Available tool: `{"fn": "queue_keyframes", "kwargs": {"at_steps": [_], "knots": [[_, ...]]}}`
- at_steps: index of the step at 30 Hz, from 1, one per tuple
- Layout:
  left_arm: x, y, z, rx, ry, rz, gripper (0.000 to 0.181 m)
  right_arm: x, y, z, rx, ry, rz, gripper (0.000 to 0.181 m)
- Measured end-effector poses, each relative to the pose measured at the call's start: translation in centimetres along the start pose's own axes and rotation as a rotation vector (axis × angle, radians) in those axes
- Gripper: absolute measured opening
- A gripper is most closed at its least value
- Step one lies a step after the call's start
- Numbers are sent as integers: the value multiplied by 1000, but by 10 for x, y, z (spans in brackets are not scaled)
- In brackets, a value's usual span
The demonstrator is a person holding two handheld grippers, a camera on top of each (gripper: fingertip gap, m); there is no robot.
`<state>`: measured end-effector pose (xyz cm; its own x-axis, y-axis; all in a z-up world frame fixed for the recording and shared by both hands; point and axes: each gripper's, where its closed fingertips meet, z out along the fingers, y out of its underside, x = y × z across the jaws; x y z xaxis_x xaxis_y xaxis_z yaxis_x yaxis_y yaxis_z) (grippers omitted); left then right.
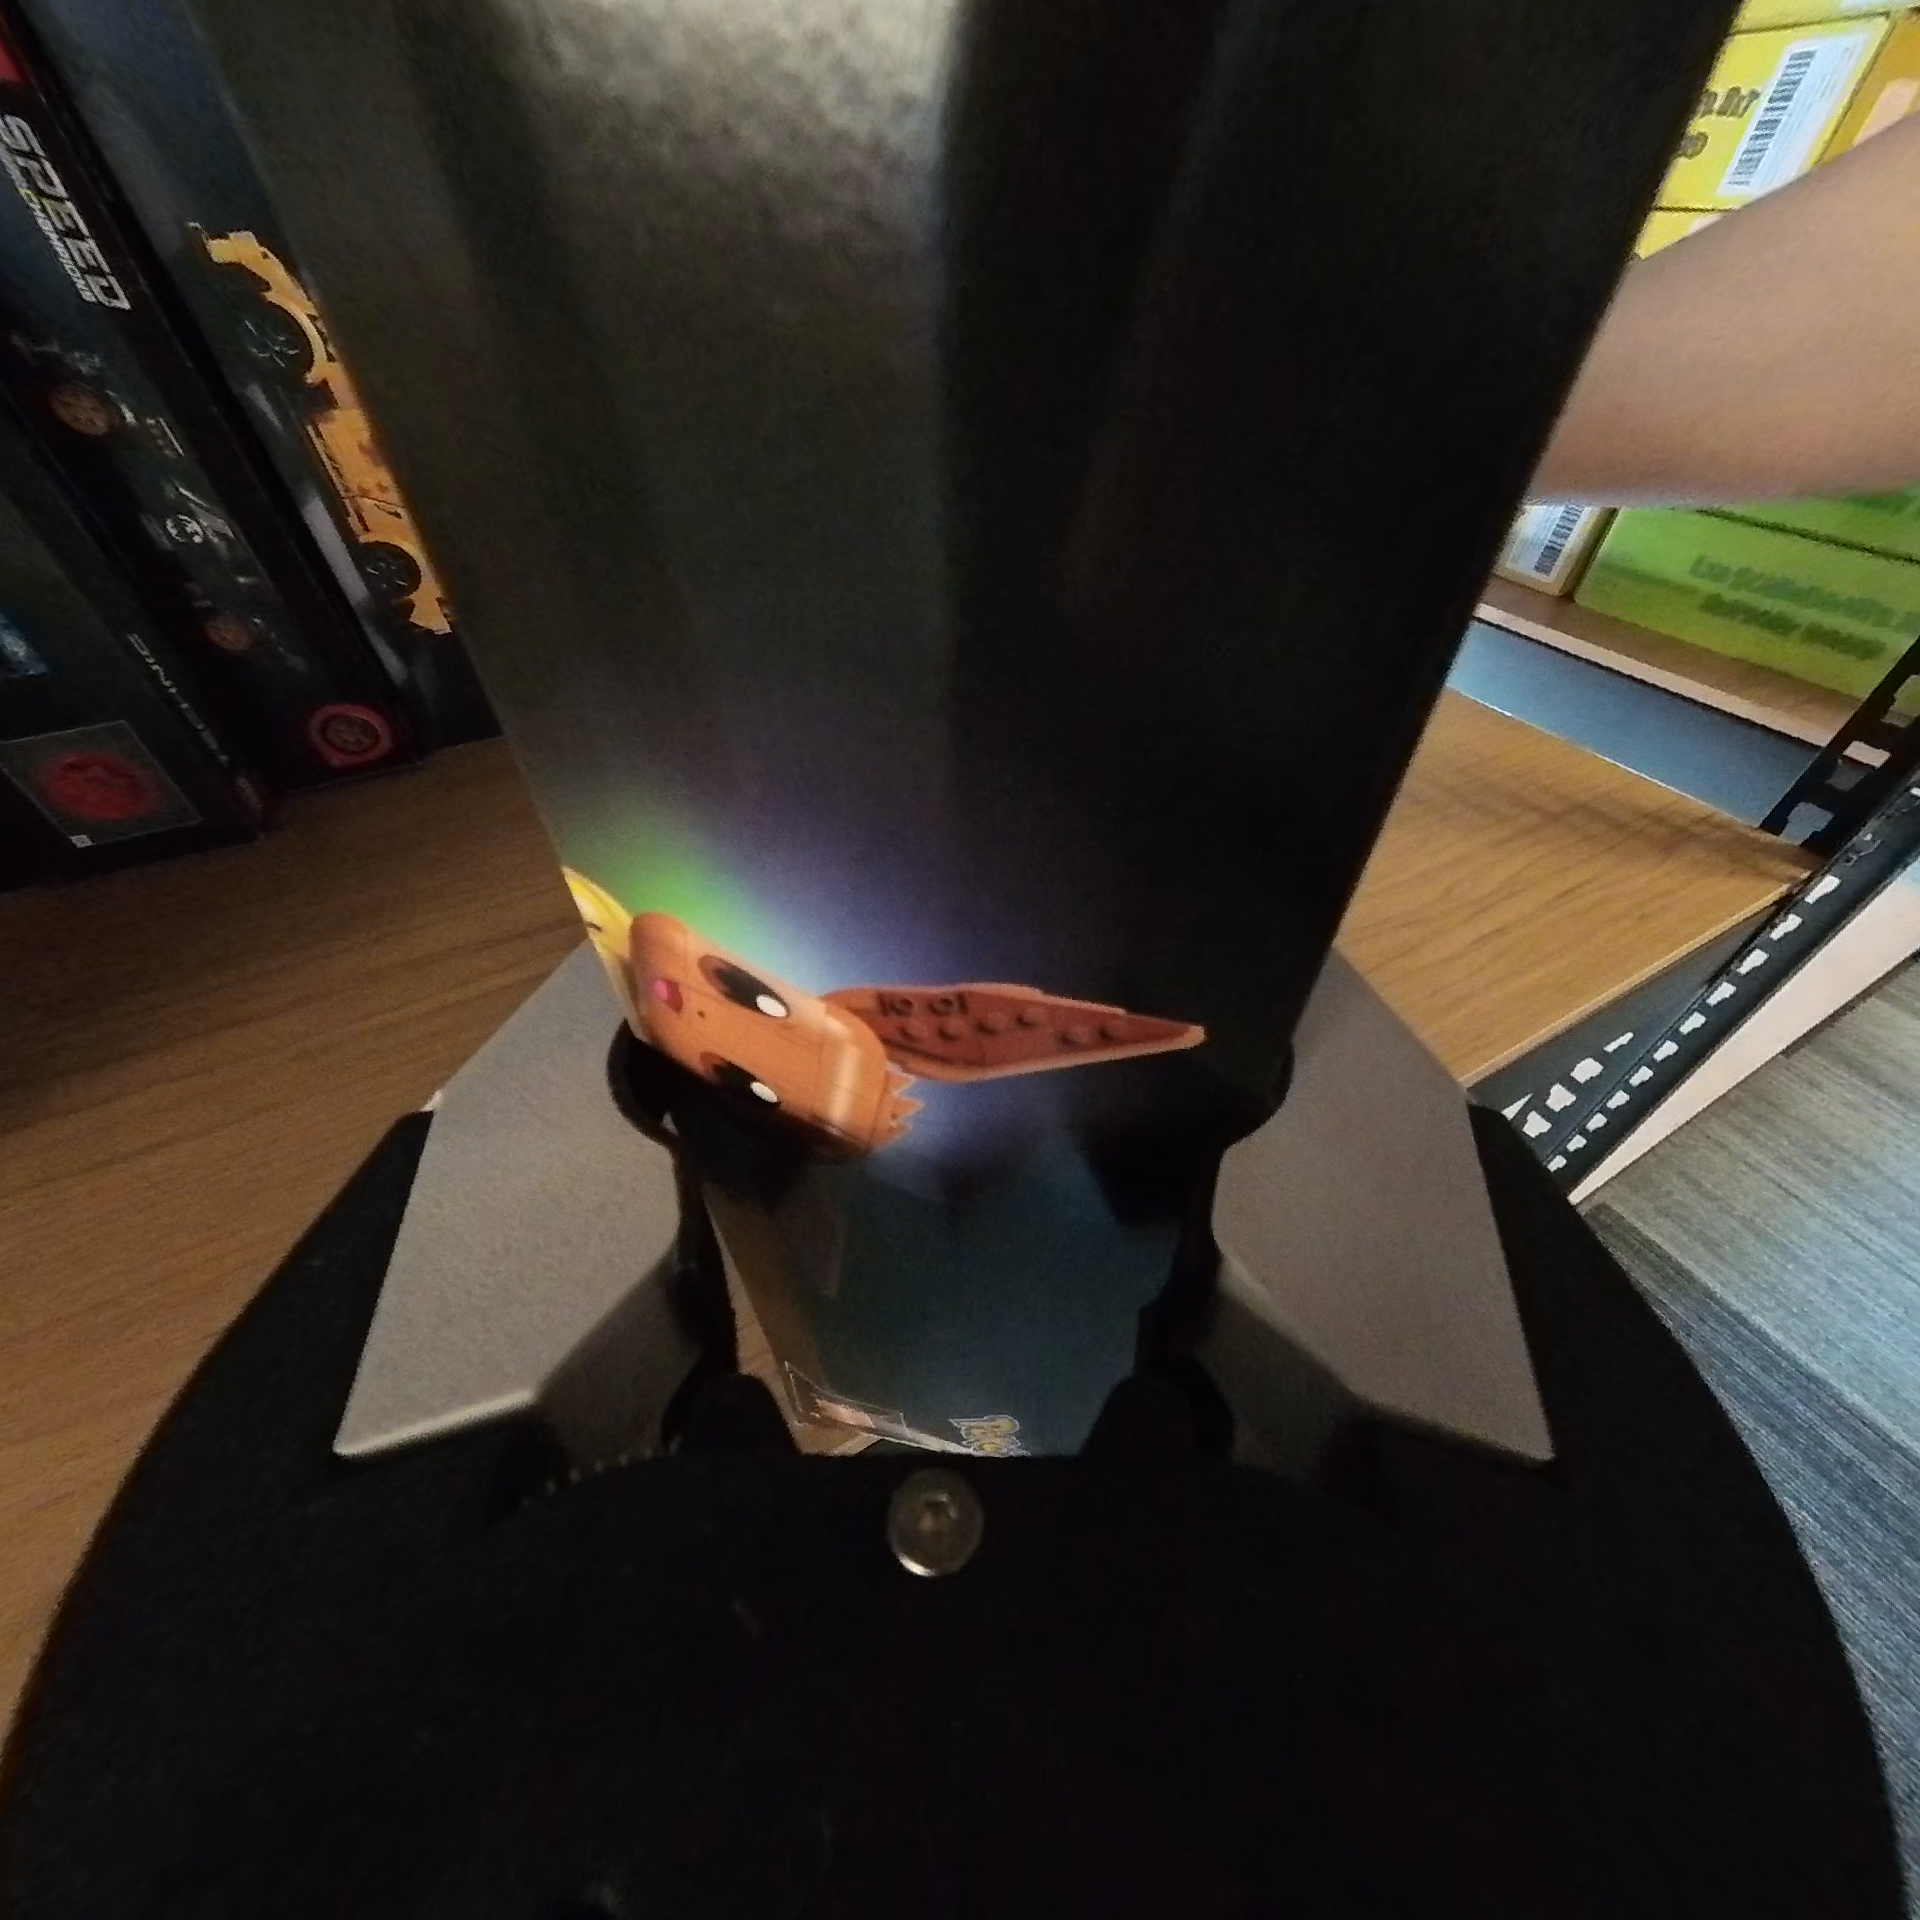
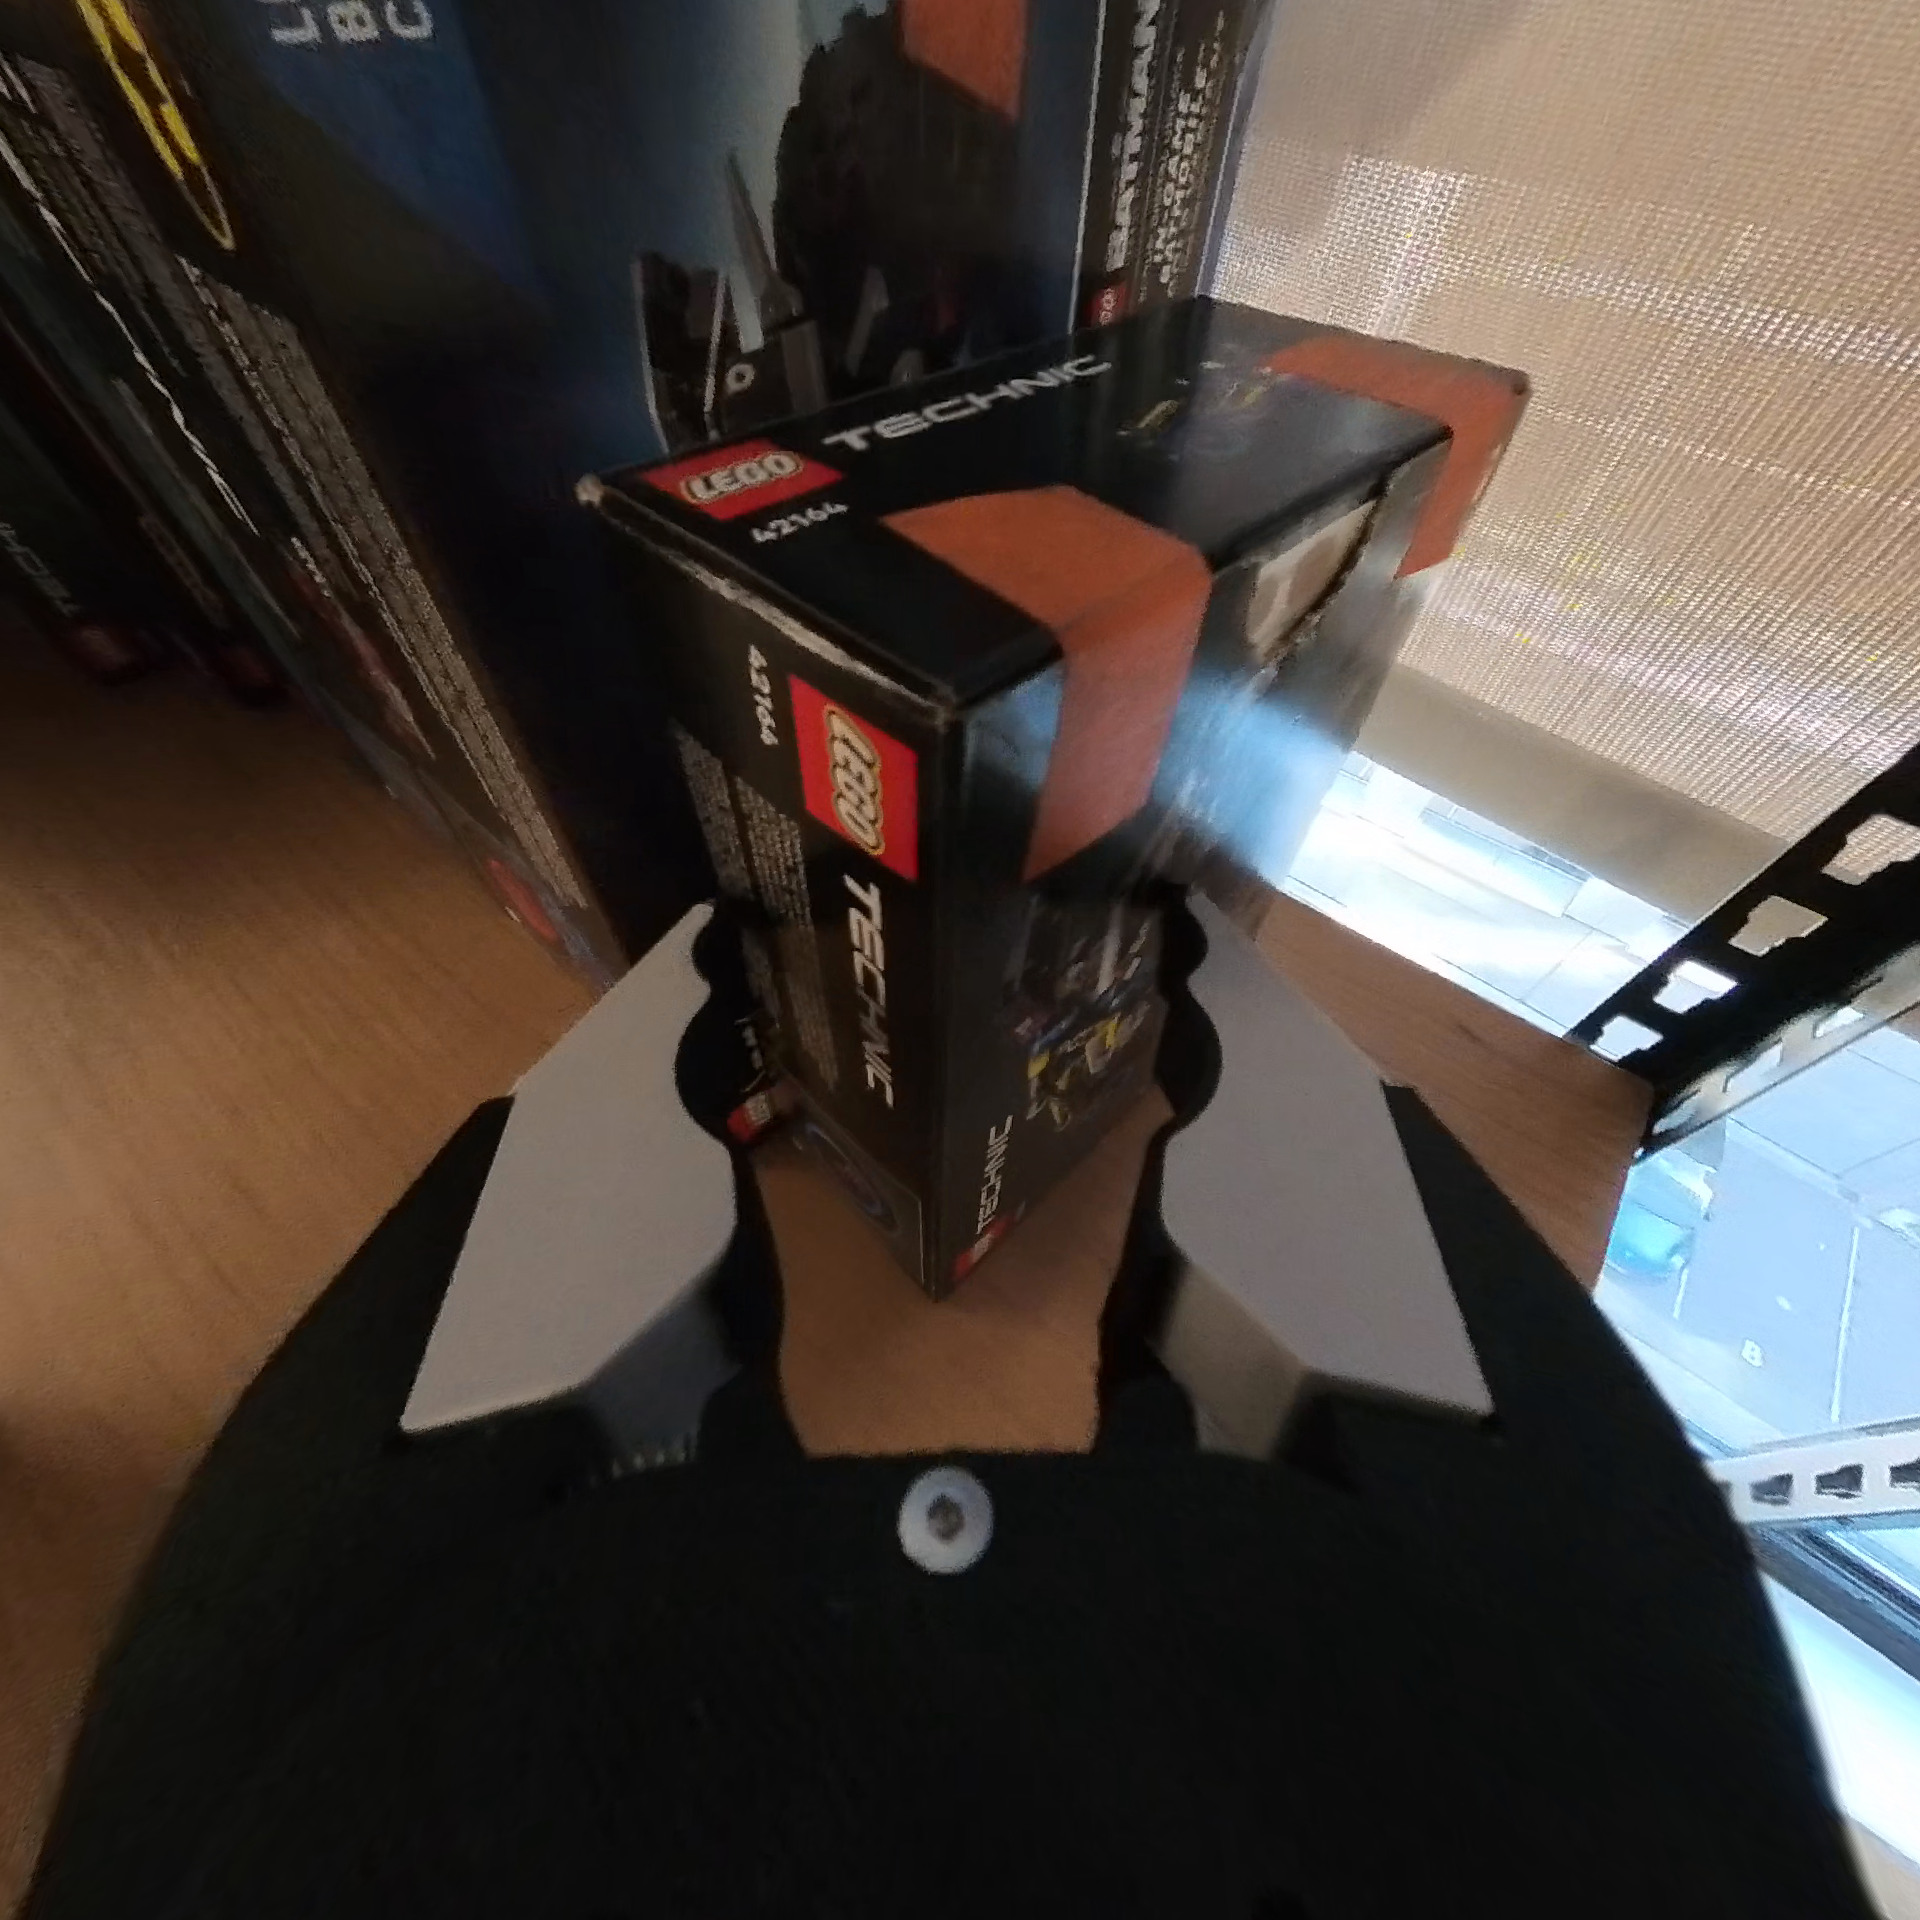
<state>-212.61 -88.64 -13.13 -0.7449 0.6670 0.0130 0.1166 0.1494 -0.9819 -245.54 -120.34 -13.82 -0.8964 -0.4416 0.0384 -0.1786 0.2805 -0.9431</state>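
Black and glossy, a tall toy-brick box (image 1: 935,520) printed with a brown brick-built creature stands gripped between the fingers of the left gripper (image 1: 940,1132), whose jaws are clamped on its lower end. It rises over a wooden shelf (image 1: 260,1039), beside a row of dark boxed sets (image 1: 187,499) with an orange car pictured on one. A person's bare forearm (image 1: 1714,384) reaches across at the right, in front of yellow and green boxes (image 1: 1766,582), and a black perforated shelf upright (image 1: 1621,1029) slants down that side.

The right gripper (image 2: 951,1049) has its jaws clamped on a smaller black box with orange corner bands (image 2: 935,727), held tilted over the same kind of wooden shelf (image 2: 208,987). Large dark boxed sets (image 2: 520,312) stand just behind it, and a pale mesh blind (image 2: 1610,416) covers a window to the right.
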Motion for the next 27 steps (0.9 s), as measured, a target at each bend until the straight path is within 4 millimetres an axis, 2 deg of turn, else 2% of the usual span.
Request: {"fn": "queue_keyframes", "kwargs": {"at_steps": [1,4,6,8,9,10,12,13,16,18,20,22,27], "knots": [[0,0,0,1,1,0,109,-1,0,0,-1,1,-1,78],[0,0,0,2,4,2,109,-2,2,-9,4,10,-11,64],[0,0,0,1,8,2,108,-2,5,-24,22,14,11,38],[-1,0,0,1,11,1,108,0,8,-42,31,14,20,0],[-1,0,0,0,14,3,108,4,0,-52,66,41,6,0],[0,0,0,-2,17,6,108,7,-15,-62,127,71,-39,14],[0,1,-1,-10,25,14,108,20,-40,-73,154,246,-263,85],[0,2,-1,-16,29,19,107,18,-46,-71,120,276,-419,100],[0,2,-1,-19,34,20,106,-13,-46,-46,-14,160,-762,101],[0,2,0,-13,36,17,107,-17,-45,-29,-114,148,-932,102],[0,2,-1,-11,37,19,106,-8,-37,-15,-258,166,-1102,105],[1,2,-1,-11,39,23,106,-3,-18,-5,-393,103,-1174,106],[0,1,-1,3,45,20,106,5,-19,-4,-376,103,-1212,105]]}}
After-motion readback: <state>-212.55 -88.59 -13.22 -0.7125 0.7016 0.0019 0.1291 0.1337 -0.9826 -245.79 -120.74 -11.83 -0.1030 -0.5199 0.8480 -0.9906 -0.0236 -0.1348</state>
